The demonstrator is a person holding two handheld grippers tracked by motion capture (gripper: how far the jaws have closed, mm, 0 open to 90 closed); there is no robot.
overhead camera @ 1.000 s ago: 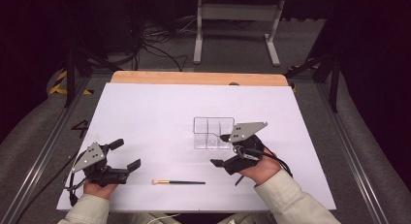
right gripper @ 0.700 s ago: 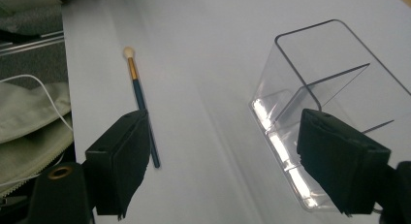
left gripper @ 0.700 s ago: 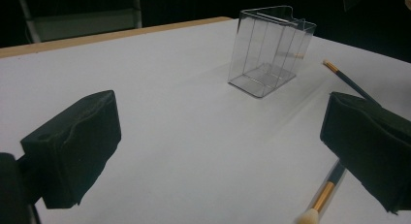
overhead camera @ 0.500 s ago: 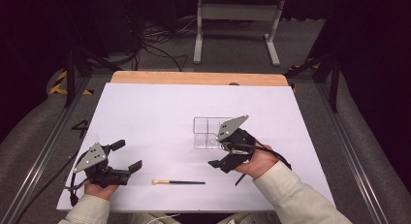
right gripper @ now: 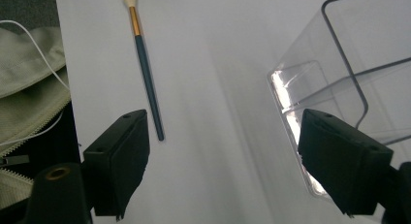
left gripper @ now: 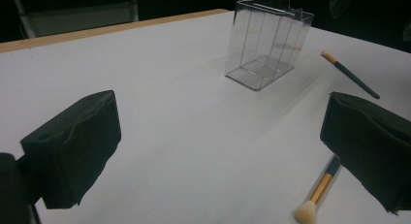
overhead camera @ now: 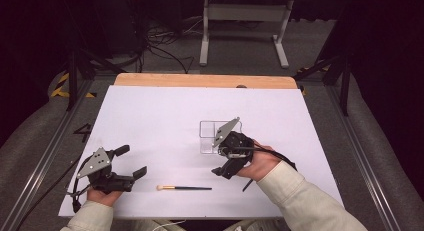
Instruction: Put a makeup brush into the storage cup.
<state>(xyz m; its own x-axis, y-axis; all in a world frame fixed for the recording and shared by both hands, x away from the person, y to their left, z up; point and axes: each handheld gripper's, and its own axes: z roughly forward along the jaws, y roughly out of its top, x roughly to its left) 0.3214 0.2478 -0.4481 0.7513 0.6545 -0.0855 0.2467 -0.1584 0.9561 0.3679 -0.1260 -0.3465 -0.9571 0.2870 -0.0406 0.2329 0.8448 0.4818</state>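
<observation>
A slim make-up brush [overhead camera: 184, 187] with a pale tuft, gold band and dark handle lies near the table's front edge. A clear plastic divided box [overhead camera: 216, 131] stands at mid-table. My left gripper [overhead camera: 131, 161] rests open at the front left, its jaws wide apart around bare table [left gripper: 218, 151], with the brush's tuft [left gripper: 306, 212] by its right jaw and the box [left gripper: 264, 44] ahead. My right gripper [overhead camera: 223, 158] hangs open over the table just in front of the box. Its jaws [right gripper: 228, 161] span the gap between the brush handle [right gripper: 148, 83] and the box wall [right gripper: 334, 69].
The white table sheet [overhead camera: 150, 121] has a wooden strip [overhead camera: 200, 81] at the back edge. In the left gripper view a second thin brush [left gripper: 350, 74] lies beyond the box's right side. A pale jacket [right gripper: 24, 64] is at the front edge. Dark floor, cables and a stand surround the table.
My right gripper has swung from the box's right side leftwards and toward the person, tilting down in front of the box. The left gripper and the brush have stayed put.
</observation>
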